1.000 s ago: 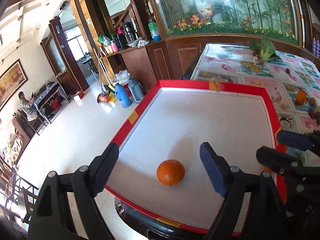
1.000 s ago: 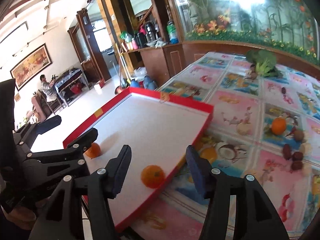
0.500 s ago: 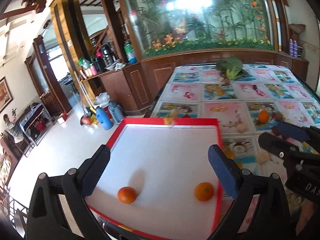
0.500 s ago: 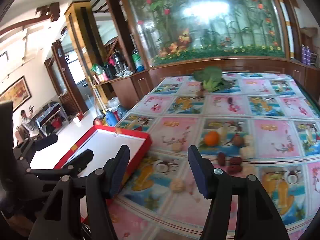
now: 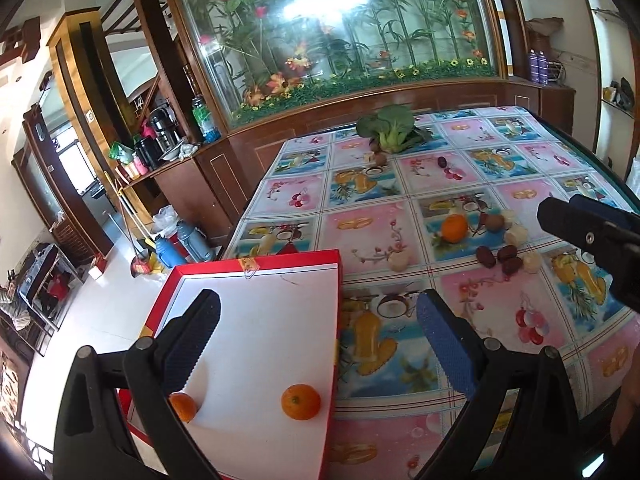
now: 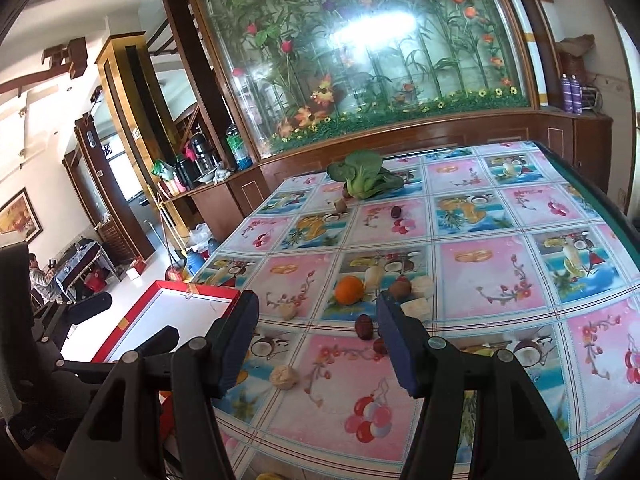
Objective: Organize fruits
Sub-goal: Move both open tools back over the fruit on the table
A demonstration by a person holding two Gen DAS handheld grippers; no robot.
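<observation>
Two oranges (image 5: 301, 401) (image 5: 183, 406) sit on the white floor of the red-rimmed tray (image 5: 256, 259), near its front edge, well apart. A third orange (image 6: 349, 289) is loose on the fruit-print tablecloth (image 6: 496, 276) amid dark dates (image 6: 363, 326) and pale round pieces (image 6: 283, 377).

Change over the last second: both cameras have pulled up and back from the tray and swung toward the open table; the right one, which had the tray's nearer orange between its fingers, now frames the loose one.

Left gripper (image 5: 318, 344) spread, empty, over the tray's right edge. Right gripper (image 6: 316, 340) spread, empty, above the cloth. Likely two placed, next pick upcoming. Leafy greens (image 6: 362, 176) at the far end.
</observation>
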